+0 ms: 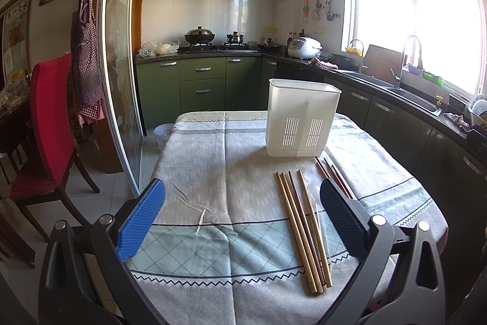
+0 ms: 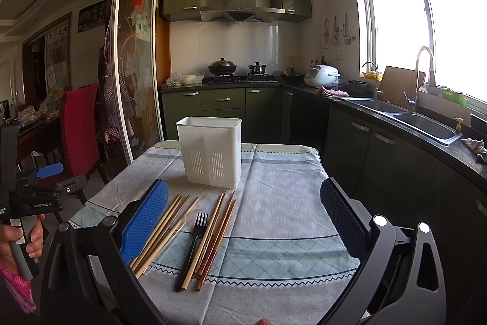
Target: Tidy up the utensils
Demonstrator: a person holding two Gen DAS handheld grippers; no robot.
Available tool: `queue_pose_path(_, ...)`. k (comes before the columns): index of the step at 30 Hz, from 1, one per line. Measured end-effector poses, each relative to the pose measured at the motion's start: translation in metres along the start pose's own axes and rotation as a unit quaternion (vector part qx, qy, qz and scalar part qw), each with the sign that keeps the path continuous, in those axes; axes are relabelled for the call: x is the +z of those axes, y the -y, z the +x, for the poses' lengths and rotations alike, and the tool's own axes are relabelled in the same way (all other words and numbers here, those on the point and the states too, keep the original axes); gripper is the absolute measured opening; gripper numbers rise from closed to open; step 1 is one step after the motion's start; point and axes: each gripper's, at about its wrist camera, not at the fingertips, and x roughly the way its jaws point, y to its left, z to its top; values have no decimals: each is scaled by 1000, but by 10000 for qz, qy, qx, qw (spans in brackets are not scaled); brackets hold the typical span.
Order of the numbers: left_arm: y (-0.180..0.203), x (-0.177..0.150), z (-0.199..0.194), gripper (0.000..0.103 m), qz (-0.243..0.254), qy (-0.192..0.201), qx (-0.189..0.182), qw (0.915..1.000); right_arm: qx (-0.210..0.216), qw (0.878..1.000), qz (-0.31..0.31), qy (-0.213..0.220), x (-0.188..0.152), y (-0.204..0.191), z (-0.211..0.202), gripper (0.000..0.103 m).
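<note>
A white slotted utensil holder point(image 1: 301, 119) point(image 2: 211, 151) stands upright and empty-looking on the cloth-covered table point(image 1: 213, 172) point(image 2: 283, 194). In front of it lie several wooden chopsticks point(image 1: 304, 230) point(image 2: 164, 227), a darker reddish set of chopsticks point(image 1: 334, 177) point(image 2: 217, 236), a black plastic fork point(image 2: 193, 245) and a clear plastic spoon point(image 1: 316, 203). My left gripper point(image 1: 243, 212) is open above the table's near left part, left of the chopsticks. My right gripper point(image 2: 252, 221) is open above the near edge, with the utensils by its left finger. Both are empty.
A red-covered chair point(image 1: 50, 127) point(image 2: 80, 124) stands left of the table beside a sliding glass door point(image 1: 121, 51). Green cabinets, a stove with pots point(image 1: 199, 35) and a sink counter point(image 2: 426, 121) line the back and right. The left gripper body shows in the right wrist view point(image 2: 39, 191).
</note>
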Motion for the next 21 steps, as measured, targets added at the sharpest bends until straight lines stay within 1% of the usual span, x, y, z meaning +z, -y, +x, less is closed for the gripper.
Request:
queue_pose_path(16, 0, 0, 1, 97, -3, -34, 5, 10000, -6, 10000, 3, -19, 0, 0, 1, 99)
queue_pose_path(19, 1, 3, 6, 97, -29, -160, -57, 9999, -23, 9999, -66, -98, -2, 0, 7, 99)
queue_pose_path(21, 1, 9, 14, 97, -116, -360, -196, 9991, 4, 9997, -139, -194, -1, 2, 15, 99)
